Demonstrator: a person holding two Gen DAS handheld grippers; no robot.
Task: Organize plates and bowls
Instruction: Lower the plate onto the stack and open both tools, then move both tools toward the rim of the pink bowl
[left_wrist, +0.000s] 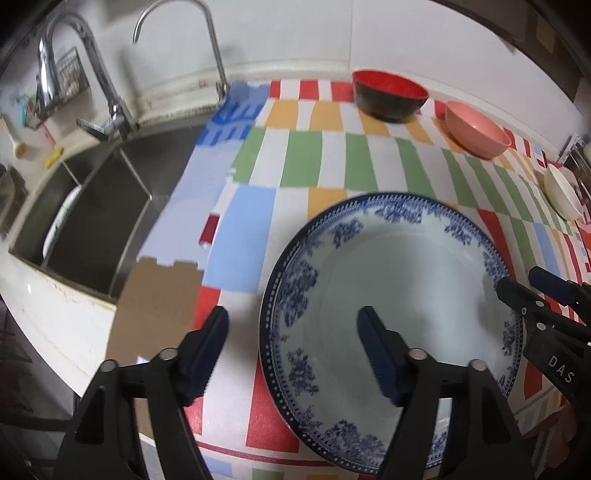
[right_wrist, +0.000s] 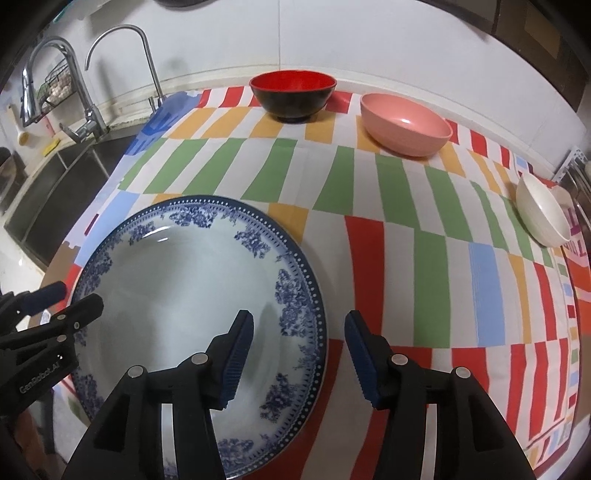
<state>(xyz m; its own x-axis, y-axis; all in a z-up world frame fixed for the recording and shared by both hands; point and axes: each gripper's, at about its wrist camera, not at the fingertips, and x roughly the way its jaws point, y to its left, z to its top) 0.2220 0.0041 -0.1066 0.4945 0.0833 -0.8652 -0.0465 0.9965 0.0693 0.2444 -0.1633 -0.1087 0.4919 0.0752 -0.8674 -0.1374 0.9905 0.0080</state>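
A large blue-and-white patterned plate (left_wrist: 402, 273) (right_wrist: 184, 280) lies flat on the striped cloth near the front edge. My left gripper (left_wrist: 291, 332) is open, its jaws straddling the plate's left rim. My right gripper (right_wrist: 299, 339) is open, its jaws straddling the plate's right rim. Each gripper shows in the other's view, the right gripper (left_wrist: 524, 284) and the left gripper (right_wrist: 77, 295). At the back stand a red-and-black bowl (left_wrist: 389, 96) (right_wrist: 293, 94) and a pink bowl (left_wrist: 476, 129) (right_wrist: 404, 123). A white bowl (left_wrist: 561, 194) (right_wrist: 541, 208) sits at the right.
The colourful striped cloth (right_wrist: 424, 258) covers the counter. A steel sink (left_wrist: 92, 206) with two taps (left_wrist: 85, 70) lies to the left, with a white dish inside it. A metal rack (right_wrist: 580, 177) edges in at the far right.
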